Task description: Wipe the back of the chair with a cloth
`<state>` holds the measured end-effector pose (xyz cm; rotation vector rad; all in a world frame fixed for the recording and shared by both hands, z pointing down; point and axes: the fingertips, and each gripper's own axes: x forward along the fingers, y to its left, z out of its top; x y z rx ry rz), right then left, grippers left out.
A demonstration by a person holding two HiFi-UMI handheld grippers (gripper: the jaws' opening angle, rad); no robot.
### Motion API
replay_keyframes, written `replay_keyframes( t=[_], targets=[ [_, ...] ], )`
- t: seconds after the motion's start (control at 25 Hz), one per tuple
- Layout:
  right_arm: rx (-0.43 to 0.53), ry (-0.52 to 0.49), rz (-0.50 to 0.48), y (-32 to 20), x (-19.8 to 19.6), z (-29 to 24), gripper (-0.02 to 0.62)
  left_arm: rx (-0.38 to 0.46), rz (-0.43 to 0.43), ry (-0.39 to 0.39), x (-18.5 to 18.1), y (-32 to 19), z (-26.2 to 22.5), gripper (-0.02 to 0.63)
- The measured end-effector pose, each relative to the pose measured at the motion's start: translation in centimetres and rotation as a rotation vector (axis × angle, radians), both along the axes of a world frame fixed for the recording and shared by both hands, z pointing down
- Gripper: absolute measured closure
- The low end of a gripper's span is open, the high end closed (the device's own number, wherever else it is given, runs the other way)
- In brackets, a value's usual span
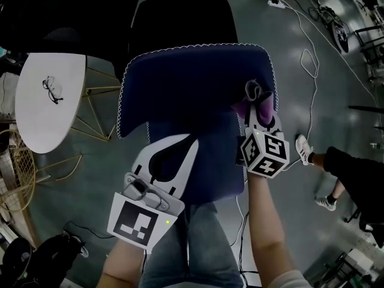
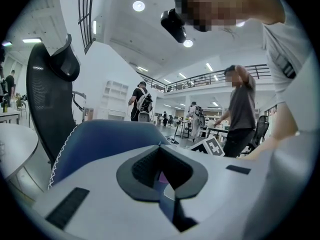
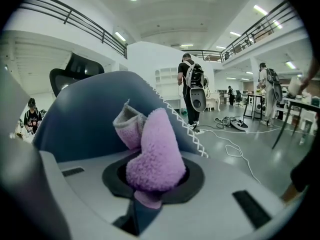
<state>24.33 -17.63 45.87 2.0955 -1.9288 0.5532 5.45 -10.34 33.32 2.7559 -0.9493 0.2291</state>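
while the wiping looks barely under way, the lot reads as follows.

1. blue upholstered chair back with white zigzag edge stitching (image 1: 192, 83): seen from above, standing upright in front of the person. no mark on the fabric tells wiped from unwiped. judged: most of the back is left to do.
2. white oval table (image 1: 42, 119): stands to the chair's left and bears a pair of dark-rimmed spectacles (image 1: 53, 90).
3. left gripper (image 1: 192, 138): white jaws brought together at the tips with nothing made out between them. it lies low over the chair's blue fabric, and contact cannot be told.
4. right gripper (image 1: 259, 110): clamped on the cloth, at the chair back's upper right part.
5. purple fluffy cloth with a grey-edged fold (image 3: 152, 154): pinched at its base so that a thick lobe stands out past the jaws. it is right at the blue surface near the stitched edge, but touch is not certain.

only the head view shows both tools placed on the chair, and the table. only the right gripper view shows the grip on the cloth. only the left gripper view shows the black mesh office chair (image 2: 47, 99) rising behind.
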Motion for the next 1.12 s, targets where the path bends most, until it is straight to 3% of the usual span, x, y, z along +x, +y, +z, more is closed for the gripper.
replay_keyframes(
  t=[0.52,1.12],
  targets=[
    [0.007,-0.007,0.06,2.5,2.9,-0.4,0.518,0.013,0.046,-0.01,2.0,1.2,-0.5,0.594],
    [0.054,0.031,0.032,2.0,2.2,0.6,0.518,0.008,0.045,-0.004,1.9,1.0,1.4,0.594]
  ],
)
